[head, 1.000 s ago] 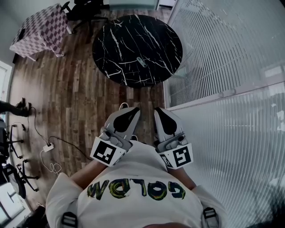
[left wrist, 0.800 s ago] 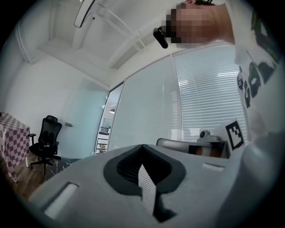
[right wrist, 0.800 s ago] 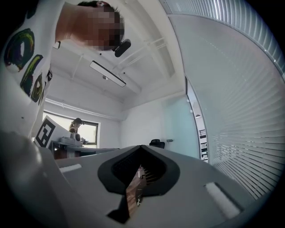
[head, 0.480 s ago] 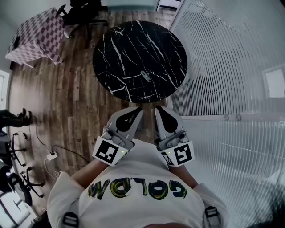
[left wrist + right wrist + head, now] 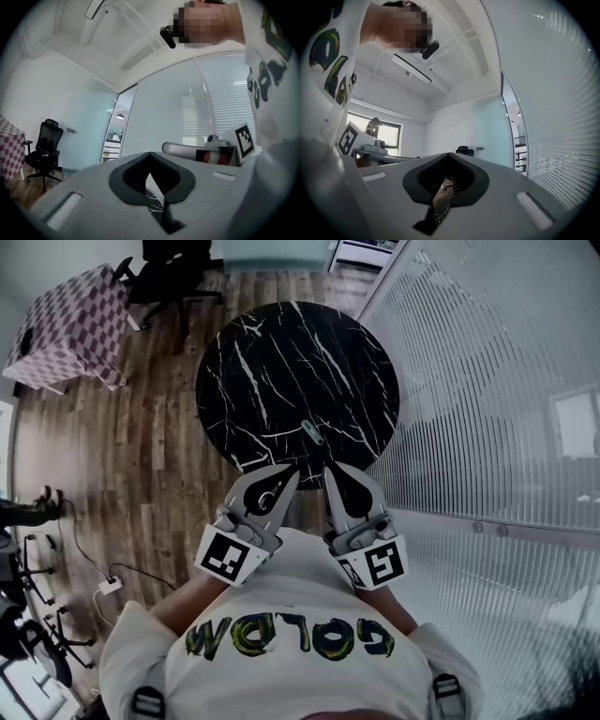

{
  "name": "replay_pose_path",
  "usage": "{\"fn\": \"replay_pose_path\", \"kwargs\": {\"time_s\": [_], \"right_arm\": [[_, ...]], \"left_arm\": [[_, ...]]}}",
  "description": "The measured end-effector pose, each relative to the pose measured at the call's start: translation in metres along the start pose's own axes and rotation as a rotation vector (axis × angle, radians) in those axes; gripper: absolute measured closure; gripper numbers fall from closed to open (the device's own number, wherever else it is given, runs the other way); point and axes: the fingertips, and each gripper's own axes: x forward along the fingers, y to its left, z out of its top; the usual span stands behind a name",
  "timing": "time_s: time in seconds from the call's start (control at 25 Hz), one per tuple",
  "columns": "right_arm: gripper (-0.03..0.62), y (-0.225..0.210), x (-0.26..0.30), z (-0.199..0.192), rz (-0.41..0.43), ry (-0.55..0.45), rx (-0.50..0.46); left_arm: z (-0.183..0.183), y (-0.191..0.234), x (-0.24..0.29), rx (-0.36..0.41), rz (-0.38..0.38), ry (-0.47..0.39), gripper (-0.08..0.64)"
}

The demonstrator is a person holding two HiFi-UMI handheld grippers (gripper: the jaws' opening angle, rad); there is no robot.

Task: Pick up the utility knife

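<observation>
The utility knife, small and grey, lies on the near right part of a round black marble table. Both grippers are held close to my chest and point level toward the table, short of its near edge. My left gripper has its jaws together with nothing between them, and only a thin slit shows in the left gripper view. Beside it, my right gripper is likewise shut and empty, as the right gripper view shows. The knife lies a little beyond both tips, nearer the right one.
A glass wall with white blinds runs along the right, close to the table. A checkered-cloth table and a black office chair stand at the far left. Cables and a power strip lie on the wooden floor at the left.
The round table and the knife have come nearer, down the head view toward the grippers. Both grippers keep the same shut pose in front of my chest.
</observation>
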Motion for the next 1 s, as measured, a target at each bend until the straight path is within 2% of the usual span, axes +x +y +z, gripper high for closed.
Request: {"fn": "replay_pose_path", "kwargs": {"time_s": [0.24,0.56,1.0], "right_arm": [[0.591,-0.016,0.028,-0.005,-0.02,0.008,0.005],[0.591,-0.032,0.033,-0.017,-0.043,0.037,0.008],[0.591,-0.058,0.046,-0.052,-0.006,0.138,0.0]], "left_arm": [[0.004,0.028,0.018,-0.006,-0.016,0.007,0.557],[-0.011,0.035,0.031,-0.031,-0.026,0.041,0.557],[-0.035,0.053,0.059,-0.061,0.012,0.09,0.557]]}}
